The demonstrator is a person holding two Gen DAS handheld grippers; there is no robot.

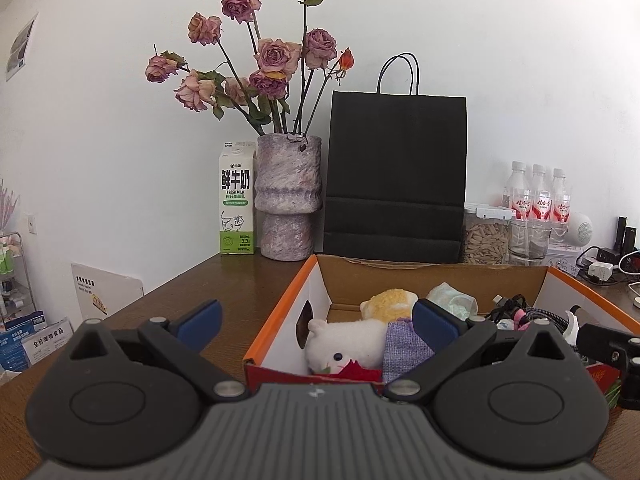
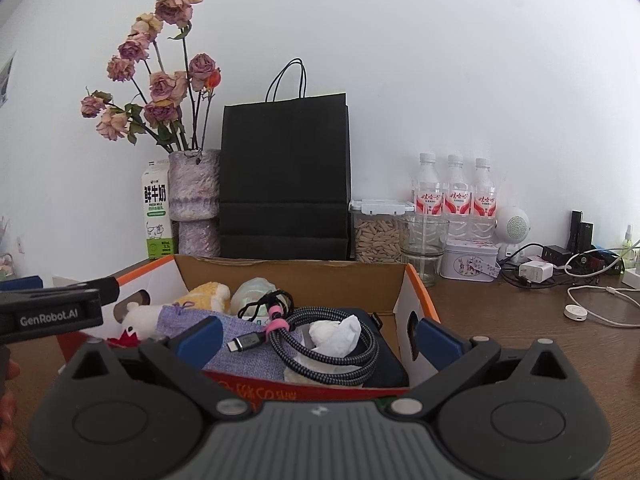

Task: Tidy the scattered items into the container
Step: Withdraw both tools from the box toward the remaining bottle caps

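Two grippers, the left gripper (image 1: 316, 322) and right gripper (image 2: 318, 334), stand wide and hold nothing at the near edge of the cardboard box (image 2: 404, 280). Inside lie a soft white plush toy (image 1: 344, 340), a woven purple pouch (image 2: 244, 350) and a braided coiled cable (image 2: 320, 364).

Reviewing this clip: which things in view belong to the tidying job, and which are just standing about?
Job: box, and in it the white plush, yellow plush, purple pouch, cable, tissue.

Bystanders: vase, milk carton, black bag, bottles, seed jar, glass, tin.
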